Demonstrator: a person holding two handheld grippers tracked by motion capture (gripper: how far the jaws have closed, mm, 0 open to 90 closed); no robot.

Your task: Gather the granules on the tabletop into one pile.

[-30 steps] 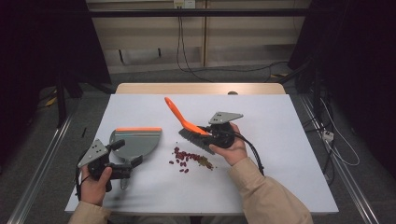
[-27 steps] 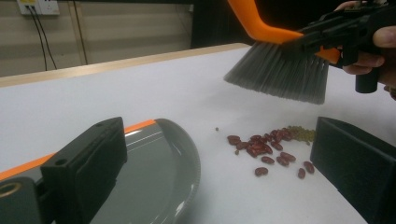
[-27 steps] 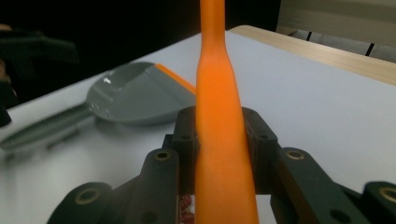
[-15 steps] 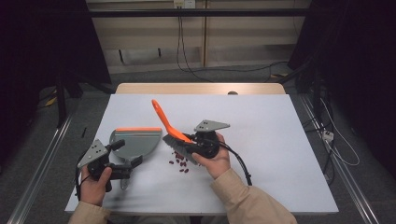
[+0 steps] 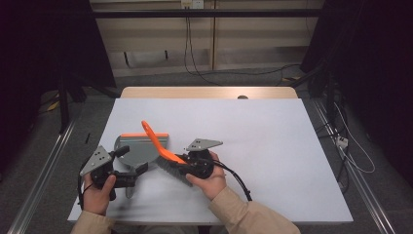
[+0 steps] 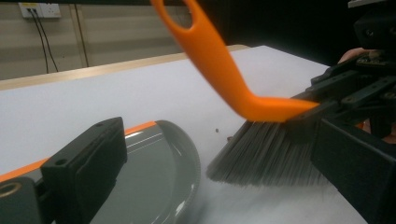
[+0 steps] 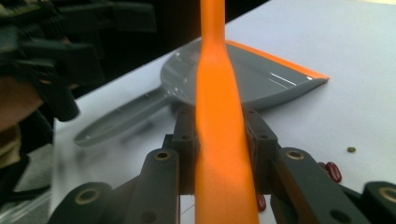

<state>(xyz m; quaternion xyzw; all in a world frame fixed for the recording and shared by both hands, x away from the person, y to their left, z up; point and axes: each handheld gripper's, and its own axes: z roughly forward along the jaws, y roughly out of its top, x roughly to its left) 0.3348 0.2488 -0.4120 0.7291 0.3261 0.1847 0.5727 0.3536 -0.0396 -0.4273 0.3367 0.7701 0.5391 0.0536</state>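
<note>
Since a second ago your right gripper (image 5: pixel 187 165), clamped on the brush (image 5: pixel 163 148), swept toward nine o'clock; bristles soft, handle stiff. Left gripper (image 5: pixel 127 175) pinches the dustpan (image 5: pixel 134 148).

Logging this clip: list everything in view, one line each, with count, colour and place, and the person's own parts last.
Table: one, white top, centre of the high view.
Dustpan: one, grey with an orange front lip, flat on the table's left part; its grey handle runs back toward the left gripper.
Brush: one, orange handle, grey bristles down on the table at the dustpan's edge.
Beans: a few, dark red, on the table by the brush, seen in the right gripper view.
Speck: one, small and dark, near the beans.
Left gripper: one, black, by the dustpan handle; jaw state unclear.
Right gripper: one, black, clamped on the brush handle.
Hands: two, one on each gripper.
</note>
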